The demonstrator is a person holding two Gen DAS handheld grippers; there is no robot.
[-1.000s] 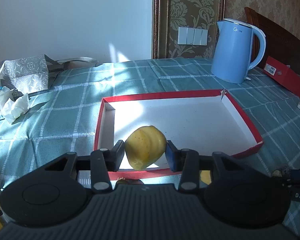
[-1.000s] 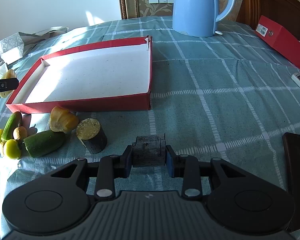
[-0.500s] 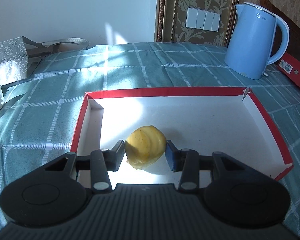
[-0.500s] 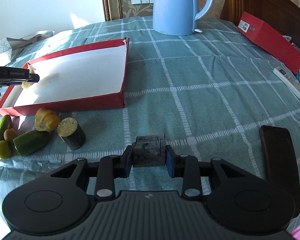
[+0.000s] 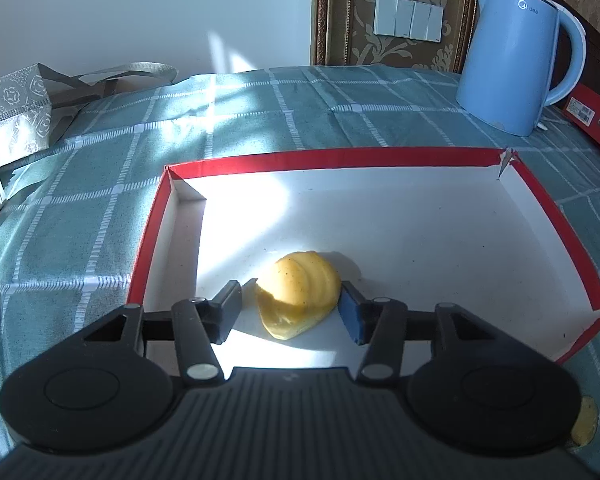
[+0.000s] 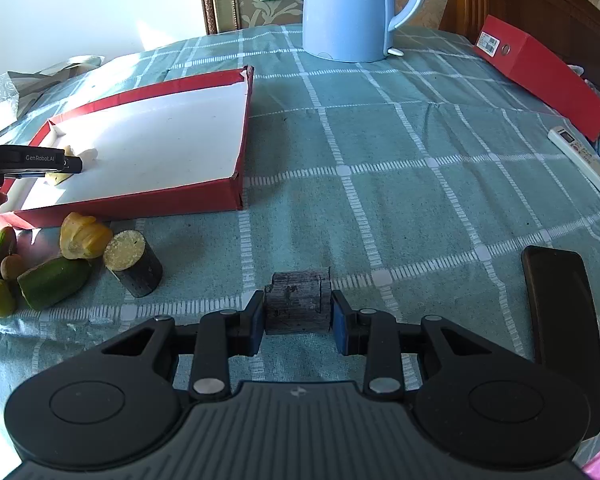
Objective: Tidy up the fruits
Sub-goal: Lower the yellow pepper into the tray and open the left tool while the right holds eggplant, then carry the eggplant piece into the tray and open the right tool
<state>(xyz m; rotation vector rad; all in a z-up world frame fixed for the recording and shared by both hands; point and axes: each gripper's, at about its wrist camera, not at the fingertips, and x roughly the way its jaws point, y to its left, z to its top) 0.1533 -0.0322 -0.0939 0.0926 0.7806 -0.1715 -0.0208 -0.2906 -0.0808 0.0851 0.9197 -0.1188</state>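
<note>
The right gripper (image 6: 298,322) clamps a dark chunk (image 6: 298,300). Fruits (image 6: 60,264) lie beside the red tray (image 6: 140,204).

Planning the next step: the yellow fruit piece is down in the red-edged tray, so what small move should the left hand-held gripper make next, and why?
Probably lift the left hand-held gripper straight up and back. Its jaws are opening, a gap shows beside the yellow ridged fruit piece, which rests on the white floor of the red-edged cardboard tray. A sideways pull might nudge it.

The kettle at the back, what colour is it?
Light blue; the kettle shows best in the left wrist view.
</note>
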